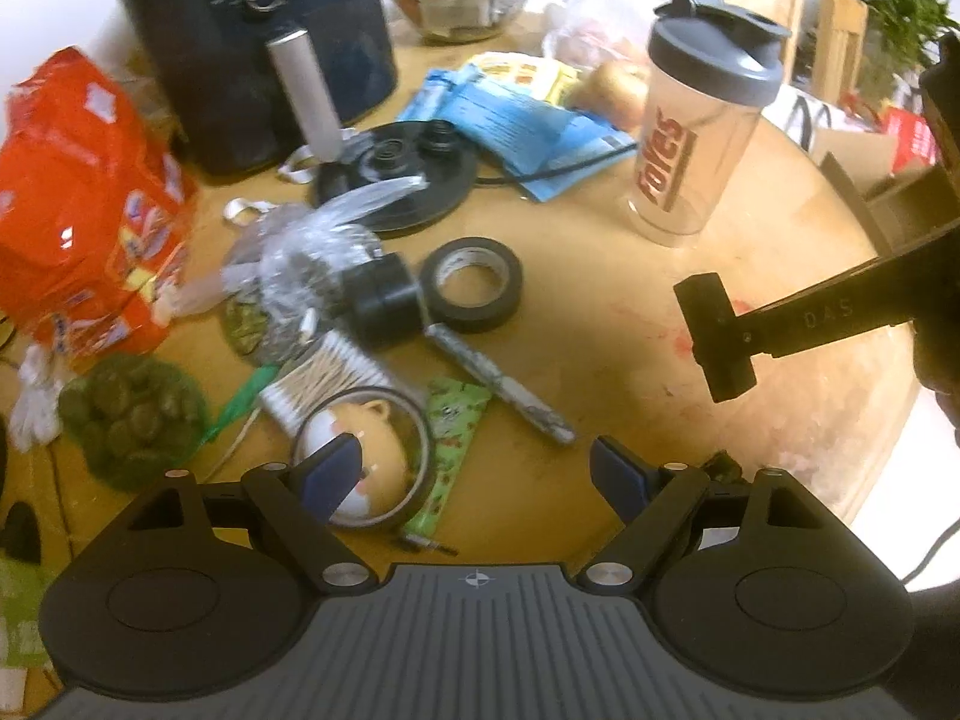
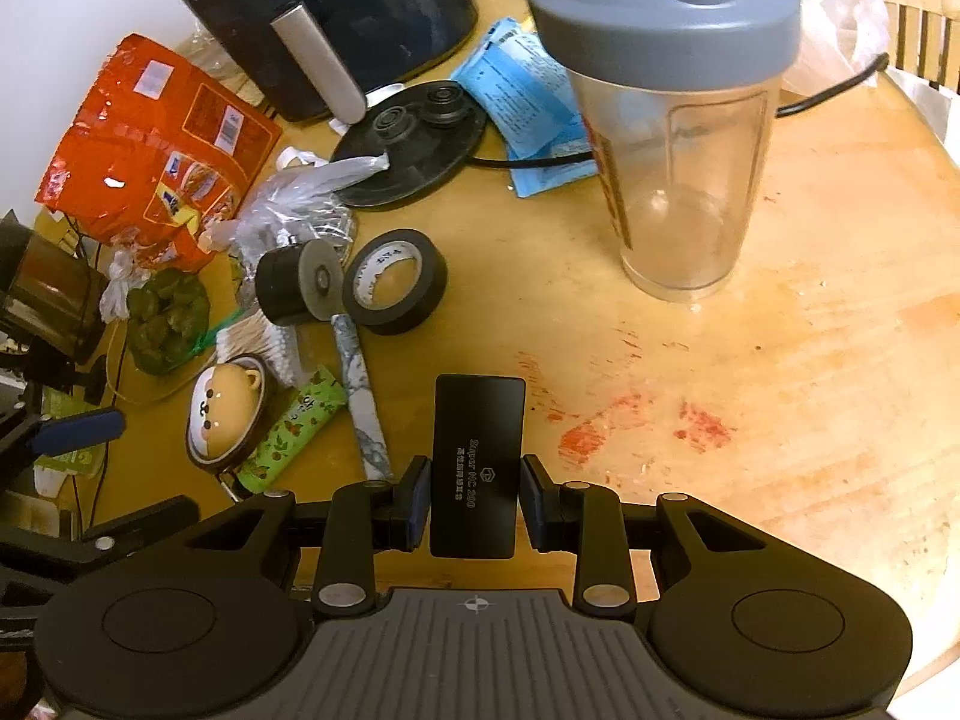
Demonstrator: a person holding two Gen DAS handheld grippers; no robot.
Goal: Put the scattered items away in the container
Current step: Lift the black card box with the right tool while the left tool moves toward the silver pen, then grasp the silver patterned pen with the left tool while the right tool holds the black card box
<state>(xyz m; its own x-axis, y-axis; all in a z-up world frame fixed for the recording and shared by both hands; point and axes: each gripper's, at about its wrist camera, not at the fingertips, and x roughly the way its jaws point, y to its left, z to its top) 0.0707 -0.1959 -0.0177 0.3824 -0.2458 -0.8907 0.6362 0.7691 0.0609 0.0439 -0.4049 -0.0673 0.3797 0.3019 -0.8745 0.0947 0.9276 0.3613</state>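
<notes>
At the lower middle of the right wrist view, the right gripper [image 2: 474, 501] has its fingers clenched on a flat black case [image 2: 478, 456] above the bench [image 2: 780, 396]. The left gripper [image 1: 480, 474] hangs released over the clutter. Black tape roll [image 2: 396, 282], marbled pen [image 2: 360, 396] and the rest remain scattered; no container is identifiable.

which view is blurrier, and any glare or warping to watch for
Left wrist view: softer, with motion smear on the plastic bag and orange packet, and blown-out white at the right edge. Right wrist view: sharp, the print on the black box is readable, with small glints on the packet. Both: fisheye bends the table edge.
</notes>
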